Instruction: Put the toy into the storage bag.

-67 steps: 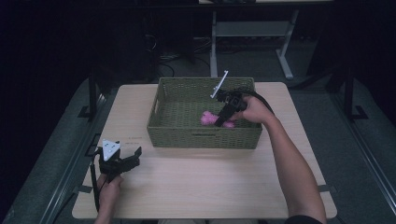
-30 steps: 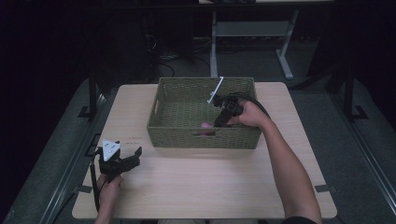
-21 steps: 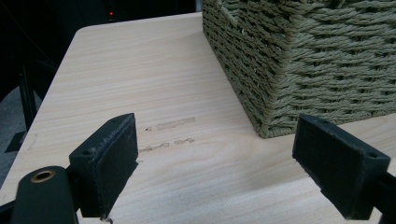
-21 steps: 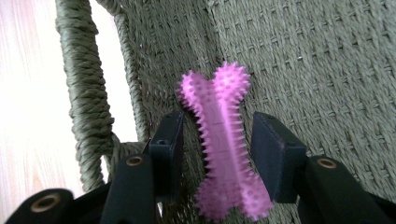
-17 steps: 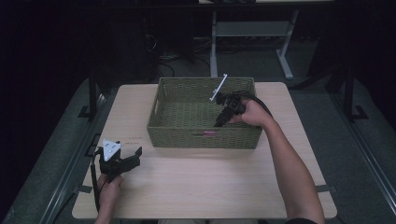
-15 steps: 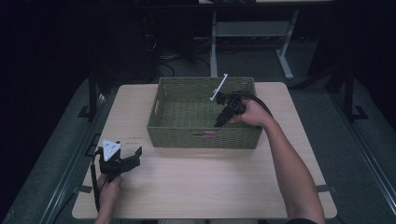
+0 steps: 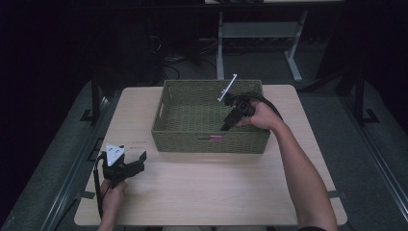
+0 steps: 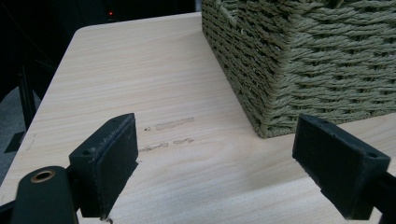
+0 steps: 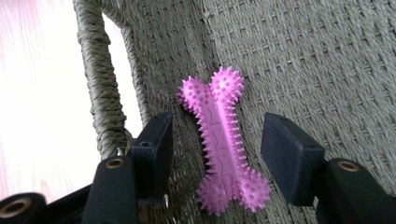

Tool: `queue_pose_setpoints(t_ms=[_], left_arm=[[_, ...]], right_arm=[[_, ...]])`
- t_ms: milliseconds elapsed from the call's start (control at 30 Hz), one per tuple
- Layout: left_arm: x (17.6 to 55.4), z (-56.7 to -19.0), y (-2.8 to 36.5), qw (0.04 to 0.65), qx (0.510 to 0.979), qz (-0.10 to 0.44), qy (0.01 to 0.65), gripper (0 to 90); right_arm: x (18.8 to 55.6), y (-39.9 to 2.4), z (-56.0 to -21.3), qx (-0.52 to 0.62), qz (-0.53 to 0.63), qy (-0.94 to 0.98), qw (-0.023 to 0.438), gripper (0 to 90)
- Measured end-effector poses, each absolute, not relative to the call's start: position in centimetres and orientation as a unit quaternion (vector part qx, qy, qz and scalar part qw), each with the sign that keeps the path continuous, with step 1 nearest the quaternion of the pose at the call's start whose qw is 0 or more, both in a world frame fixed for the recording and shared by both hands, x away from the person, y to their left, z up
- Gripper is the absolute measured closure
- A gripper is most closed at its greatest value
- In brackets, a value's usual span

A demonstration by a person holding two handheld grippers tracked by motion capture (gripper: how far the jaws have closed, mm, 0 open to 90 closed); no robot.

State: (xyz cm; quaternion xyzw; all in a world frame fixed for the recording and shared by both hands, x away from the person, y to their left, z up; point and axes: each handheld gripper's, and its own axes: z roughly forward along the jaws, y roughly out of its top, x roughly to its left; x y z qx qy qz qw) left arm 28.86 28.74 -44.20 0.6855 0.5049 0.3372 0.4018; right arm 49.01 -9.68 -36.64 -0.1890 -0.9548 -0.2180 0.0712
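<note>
Now the right gripper, jaws just opening, straddles without touching the pink spiky rubber bone by the woven green basket's near wall; left gripper gapes near the desk's left corner.

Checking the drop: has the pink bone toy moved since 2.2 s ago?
Yes. The pink bone toy went down from above the basket floor to its near wall.

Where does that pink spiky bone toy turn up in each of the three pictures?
High view: the pink bone toy peeks through the handle slot in the basket's near wall.
Left gripper view: the toy is not in it; a basket corner is at upper right.
Right gripper view: the toy lies on the basket floor, loose between the right tongs, which have just been opening.
Shared landmark: the woven green basket.
</note>
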Motion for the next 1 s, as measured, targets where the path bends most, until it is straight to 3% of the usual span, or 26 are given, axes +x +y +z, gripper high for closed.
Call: queue_pose_setpoints(t_ms=[1000], left_arm=[[28.8, -44.2, 28.6, 0.404, 0.686, 0.336, 0.503, 13.7]], right_arm=[[48.1, -11.3, -34.1, -0.205, -0.245, -0.947, 0.042, 37.9]])
